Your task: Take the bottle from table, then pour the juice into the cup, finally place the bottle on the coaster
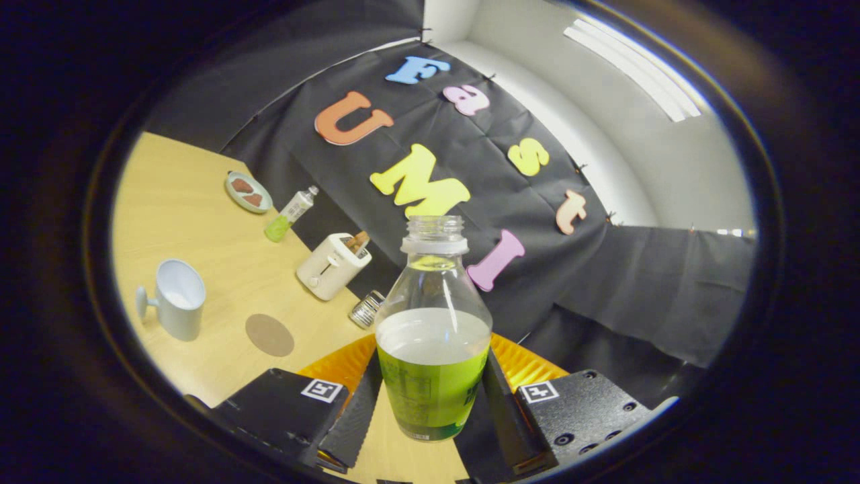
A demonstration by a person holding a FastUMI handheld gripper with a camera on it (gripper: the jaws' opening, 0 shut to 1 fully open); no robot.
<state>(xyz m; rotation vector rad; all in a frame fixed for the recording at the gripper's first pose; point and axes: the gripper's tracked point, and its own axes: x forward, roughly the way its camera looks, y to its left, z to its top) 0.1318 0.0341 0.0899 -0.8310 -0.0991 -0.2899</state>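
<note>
Gripper view: bottle point(433, 336) clamped between both fingers point(359, 410), gripper point(430, 417) closed on its labelled lower half, cap off, mouth open, about half full of juice. Lifted clear of the table point(188, 208), by the look of it, and carried tilted. Next up, most likely: swinging across to the cup point(180, 299), well off to the left of the bottle. Best kept level until the neck is over the cup's open mouth, then tipped slowly; grip low on the body, so a risk of the bottle pivoting. Coaster point(269, 335) lying between cup and bottle, ready for the set-down. Loose cap point(366, 309) just left of the bottle, toaster point(332, 265) beyond that, second small bottle point(290, 215) and plate point(248, 191) farther back. Toaster and cap nearest the path, cup side open.
</note>
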